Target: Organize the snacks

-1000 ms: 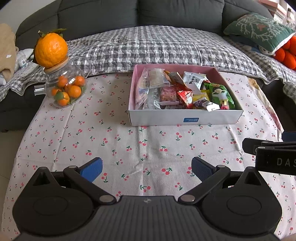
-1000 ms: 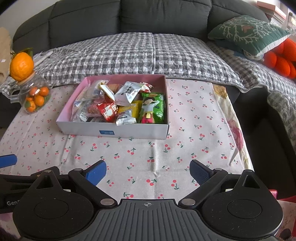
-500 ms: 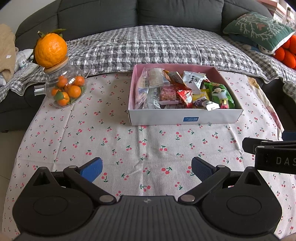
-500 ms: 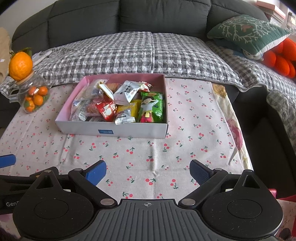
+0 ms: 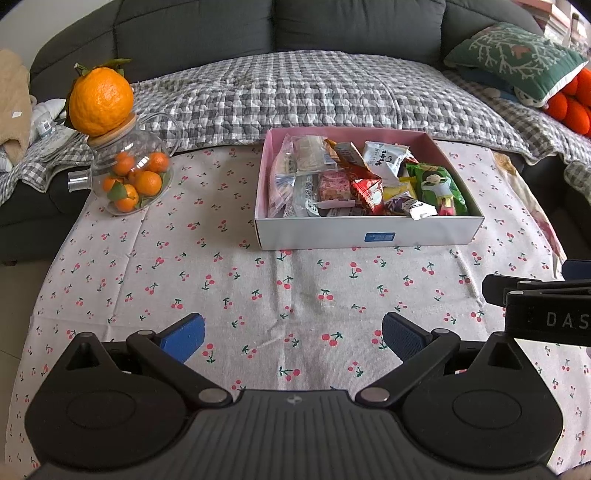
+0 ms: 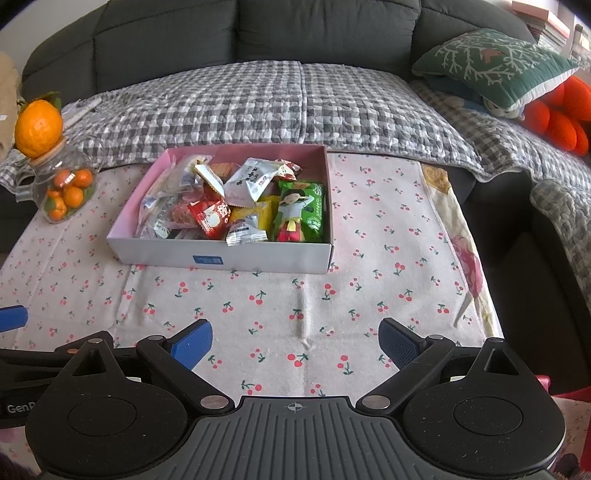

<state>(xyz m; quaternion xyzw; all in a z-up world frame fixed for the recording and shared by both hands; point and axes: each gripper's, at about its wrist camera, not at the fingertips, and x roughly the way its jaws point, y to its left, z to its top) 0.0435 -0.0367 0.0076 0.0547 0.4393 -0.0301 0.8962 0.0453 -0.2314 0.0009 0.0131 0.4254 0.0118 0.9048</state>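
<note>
Both grippers (image 5: pixel 291 338) (image 6: pixel 295 341) agape above tablecloth (image 5: pixel 221 280).

Soft, even daylight is filling both views; no hard shadows are falling on the cherry-print tablecloth (image 5: pixel 221 258). Fisheye distortion is bending the dark grey sofa back (image 6: pixel 258 33) and curving the frame edges, with corners going black. Faint glare is showing on the glossy snack wrappers (image 6: pixel 251 181) and the clear glass teapot (image 5: pixel 129 173). Focus is holding sharp throughout, softening slightly at the edges.
</note>
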